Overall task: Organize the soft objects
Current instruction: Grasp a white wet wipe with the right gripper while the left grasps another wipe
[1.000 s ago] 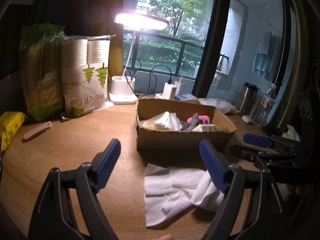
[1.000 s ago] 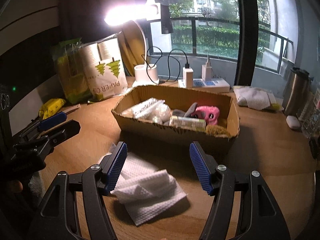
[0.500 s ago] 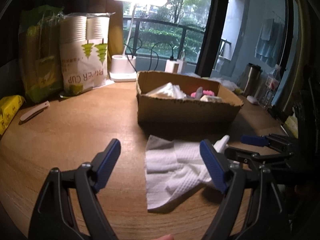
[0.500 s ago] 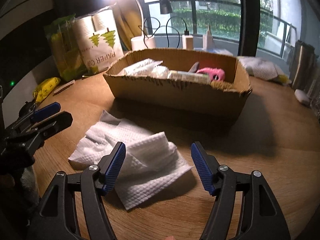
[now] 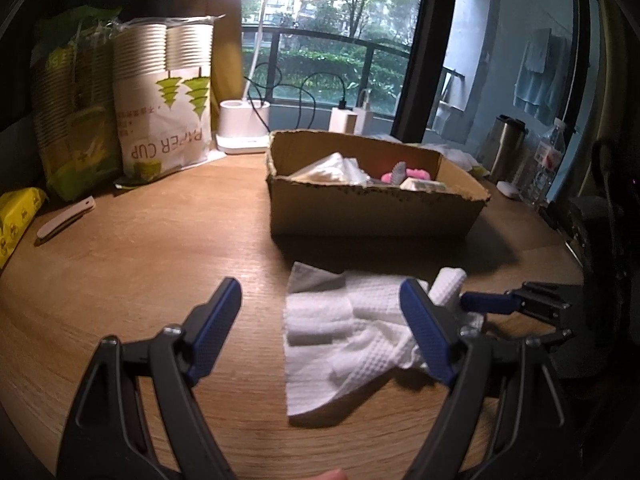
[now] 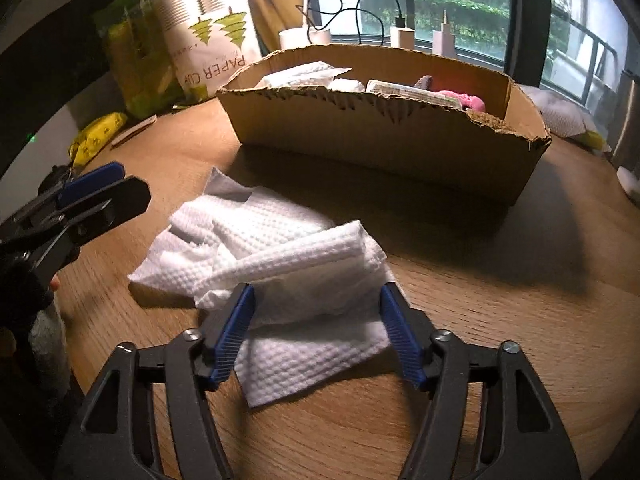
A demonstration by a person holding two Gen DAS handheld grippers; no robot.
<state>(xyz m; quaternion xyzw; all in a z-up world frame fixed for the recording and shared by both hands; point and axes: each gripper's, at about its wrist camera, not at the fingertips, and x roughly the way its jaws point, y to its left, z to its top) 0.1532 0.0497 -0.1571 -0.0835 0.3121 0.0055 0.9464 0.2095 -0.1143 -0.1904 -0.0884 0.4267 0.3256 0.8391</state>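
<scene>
White paper towel (image 6: 288, 272) is lying crumpled on the wooden table (image 6: 500, 360), just in front of the cardboard box (image 6: 384, 136), one end rolled up on top of the flat sheet. Right gripper (image 6: 316, 332) is sitting low over the towel's near edge, jaws apart, blue pads on either side of the bunched part, not closing on it. Left gripper (image 5: 320, 328) is hovering to the towel's left side, jaws wide apart, its right pad overlapping the towel (image 5: 344, 332) in view; contact cannot be told. Box is holding a plastic-wrapped packet (image 6: 304, 74), a pink soft item (image 6: 460, 98) and other bits. Paper cup bag (image 5: 164, 96) and desk lamp (image 5: 256, 60) are standing behind near the window.
</scene>
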